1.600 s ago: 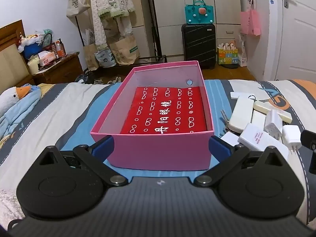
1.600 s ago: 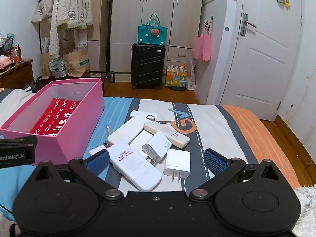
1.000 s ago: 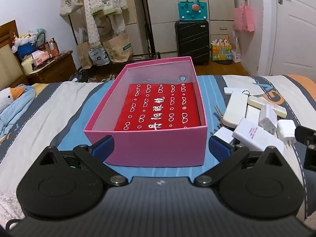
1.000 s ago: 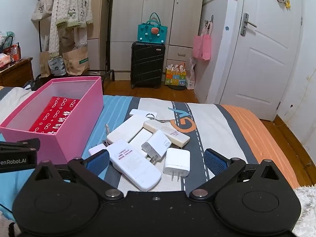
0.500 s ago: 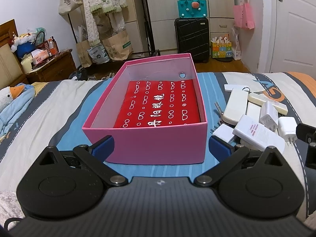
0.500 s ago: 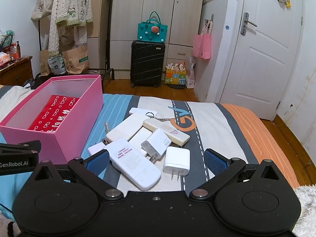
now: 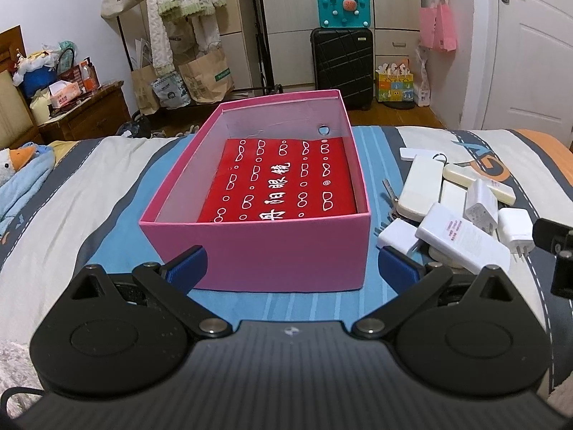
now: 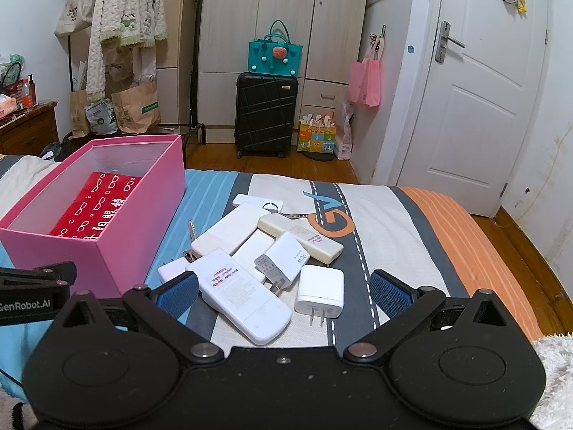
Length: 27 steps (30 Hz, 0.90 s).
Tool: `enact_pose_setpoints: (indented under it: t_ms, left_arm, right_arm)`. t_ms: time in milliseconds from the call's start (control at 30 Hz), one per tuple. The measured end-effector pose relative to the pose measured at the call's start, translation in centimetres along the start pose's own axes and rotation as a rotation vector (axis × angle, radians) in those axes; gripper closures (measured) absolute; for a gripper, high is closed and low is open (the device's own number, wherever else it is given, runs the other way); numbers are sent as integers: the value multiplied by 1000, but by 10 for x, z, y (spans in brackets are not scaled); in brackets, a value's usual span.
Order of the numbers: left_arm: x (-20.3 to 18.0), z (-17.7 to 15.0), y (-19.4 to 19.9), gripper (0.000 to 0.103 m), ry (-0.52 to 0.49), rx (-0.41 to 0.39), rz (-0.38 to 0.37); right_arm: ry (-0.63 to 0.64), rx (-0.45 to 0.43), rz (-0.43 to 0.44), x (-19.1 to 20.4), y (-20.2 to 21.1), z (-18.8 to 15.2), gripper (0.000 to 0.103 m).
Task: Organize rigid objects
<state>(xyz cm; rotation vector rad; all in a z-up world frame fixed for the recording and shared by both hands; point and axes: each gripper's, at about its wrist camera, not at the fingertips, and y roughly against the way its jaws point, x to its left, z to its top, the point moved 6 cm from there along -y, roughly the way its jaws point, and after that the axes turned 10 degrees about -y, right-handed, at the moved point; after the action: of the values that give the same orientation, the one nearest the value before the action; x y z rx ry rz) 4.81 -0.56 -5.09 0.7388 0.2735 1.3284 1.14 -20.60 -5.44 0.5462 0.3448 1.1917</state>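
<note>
Now both grippers are wide open and hold nothing. The left gripper [image 7: 290, 263] faces the open pink cardboard box [image 7: 283, 254] on the striped bed [image 8: 394, 222], while the right gripper [image 8: 283, 292] hovers over the pile of white plastic chargers [image 8: 265, 251] just beside the box, probably to pick one.

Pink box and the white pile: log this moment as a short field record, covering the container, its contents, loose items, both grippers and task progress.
container: pink box, open, on the striped bedspread
contents: red printed item lying flat; none of the white items inside
loose items: white chargers and power banks piled on the bedspread beside the box, plus keys
left gripper: open, empty, facing the box
right gripper: open, empty, over the pile
progress: nothing moved into the box yet
</note>
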Motion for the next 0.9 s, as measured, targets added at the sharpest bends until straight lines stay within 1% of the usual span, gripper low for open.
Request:
enact_pose_setpoints:
  t_ms: [233, 467, 733, 800, 900]
  left_arm:
    - [1, -1, 0, 0, 7, -10, 3]
    - [3, -1, 4, 0, 20, -39, -2]
    - [3, 2, 8, 0, 33, -53, -30]
    - [1, 2, 9, 0, 23, -39, -55]
    - [1, 4, 15, 0, 37, -58, -119]
  right_arm:
    - [-1, 3, -4, -2, -2, 0, 0]
    - [0, 4, -5, -2, -2, -1, 0]
    - [6, 8, -9, -1, -5, -2, 0]
    - [8, 10, -11, 0, -6, -2, 0]
    - [13, 11, -13, 1, -6, -3, 0]
